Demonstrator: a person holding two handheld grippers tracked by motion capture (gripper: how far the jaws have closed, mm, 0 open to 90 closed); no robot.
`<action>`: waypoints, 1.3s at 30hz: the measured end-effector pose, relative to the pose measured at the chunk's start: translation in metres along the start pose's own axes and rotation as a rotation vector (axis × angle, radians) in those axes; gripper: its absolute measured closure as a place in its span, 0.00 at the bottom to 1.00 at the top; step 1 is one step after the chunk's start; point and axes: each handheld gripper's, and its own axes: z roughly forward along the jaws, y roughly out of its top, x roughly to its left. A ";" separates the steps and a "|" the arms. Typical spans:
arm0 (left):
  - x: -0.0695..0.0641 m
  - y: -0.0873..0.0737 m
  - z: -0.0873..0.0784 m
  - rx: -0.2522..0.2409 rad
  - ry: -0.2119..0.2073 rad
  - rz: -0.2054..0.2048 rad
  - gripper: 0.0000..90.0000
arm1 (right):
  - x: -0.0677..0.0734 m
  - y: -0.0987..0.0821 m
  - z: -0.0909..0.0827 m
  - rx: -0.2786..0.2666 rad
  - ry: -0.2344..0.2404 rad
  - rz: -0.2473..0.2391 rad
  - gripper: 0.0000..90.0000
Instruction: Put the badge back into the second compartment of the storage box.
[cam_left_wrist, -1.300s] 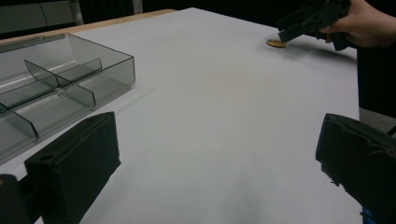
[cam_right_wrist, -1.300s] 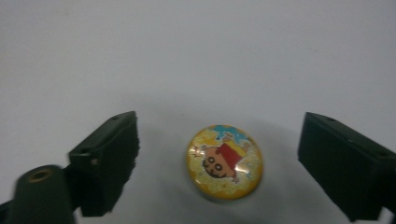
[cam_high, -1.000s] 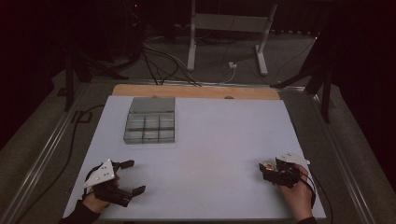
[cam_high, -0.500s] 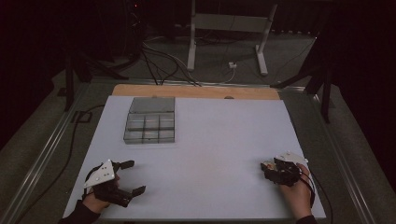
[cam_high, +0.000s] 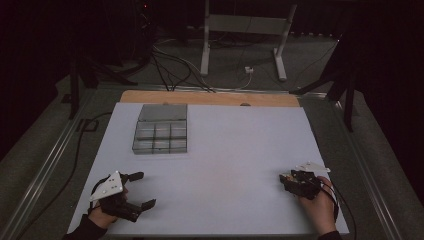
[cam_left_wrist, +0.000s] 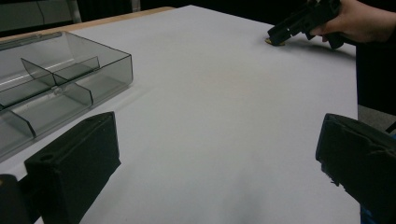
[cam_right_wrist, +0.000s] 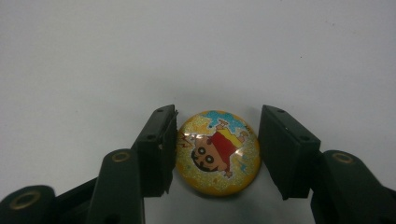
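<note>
Closing in on a round badge (cam_right_wrist: 217, 151), your right tongs (cam_right_wrist: 217, 154) have just been drawing their jaws together, and both pads now sit against its rim, so the badge is clamped between them. It lies flat on the white table (cam_high: 240, 150), near the right edge and close to the front right corner, its glittery yellow face up with a cartoon child in a red shirt. In the high view your right tongs (cam_high: 286, 179) rest low on the sheet there. Your left tongs (cam_high: 141, 190) sit near the front left corner with the jaws spread wide and nothing between them. A clear compartment box (cam_high: 161, 136) stands toward the far left of the table, well apart from both hands.
</note>
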 end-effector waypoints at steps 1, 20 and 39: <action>0.000 0.000 0.000 -0.001 0.000 -0.001 0.00 | 0.000 0.000 0.000 0.001 0.002 0.001 0.52; 0.001 0.000 0.000 0.001 0.000 0.002 0.01 | 0.005 0.000 -0.002 -0.032 0.003 0.000 0.53; 0.000 0.000 0.001 0.002 -0.003 0.000 0.01 | 0.036 0.023 -0.001 -0.056 0.070 -0.078 0.53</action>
